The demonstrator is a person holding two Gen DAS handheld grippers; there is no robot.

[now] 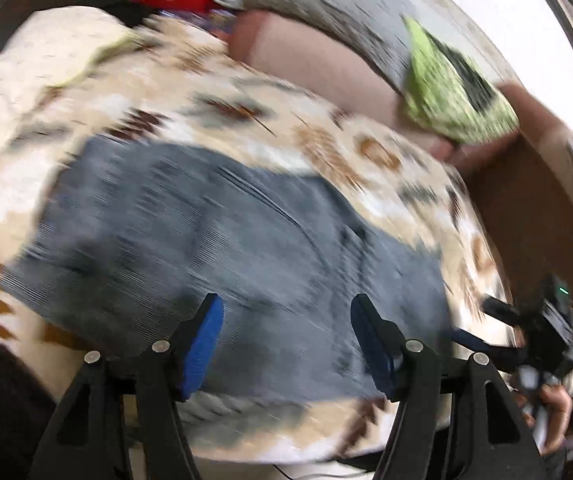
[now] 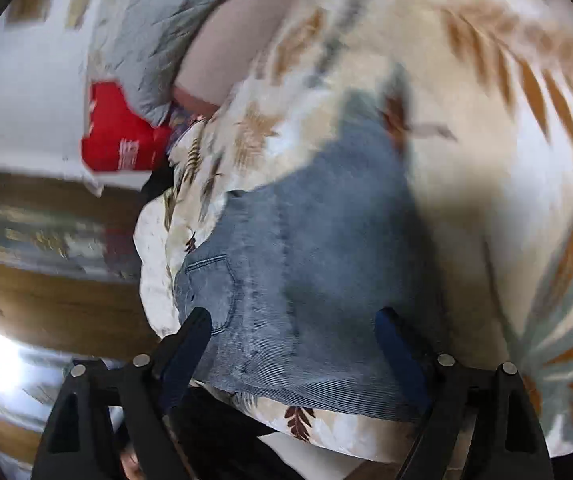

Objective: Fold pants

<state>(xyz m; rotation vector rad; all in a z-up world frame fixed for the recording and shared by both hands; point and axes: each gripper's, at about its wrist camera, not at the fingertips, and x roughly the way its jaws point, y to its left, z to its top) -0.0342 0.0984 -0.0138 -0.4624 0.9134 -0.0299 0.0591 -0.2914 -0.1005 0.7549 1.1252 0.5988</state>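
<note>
We're hovering left gripper point(image 1: 286, 320) and right gripper point(image 2: 292, 334) over jeans point(image 2: 326, 248), jaws wide, empty; we're aiming for matching edges, pinching evenly.

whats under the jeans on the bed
The jeans lie flat on a leaf-patterned bedspread, which shows around them in both views. The denim covers whatever sits directly beneath, so nothing else there can be seen.
</note>
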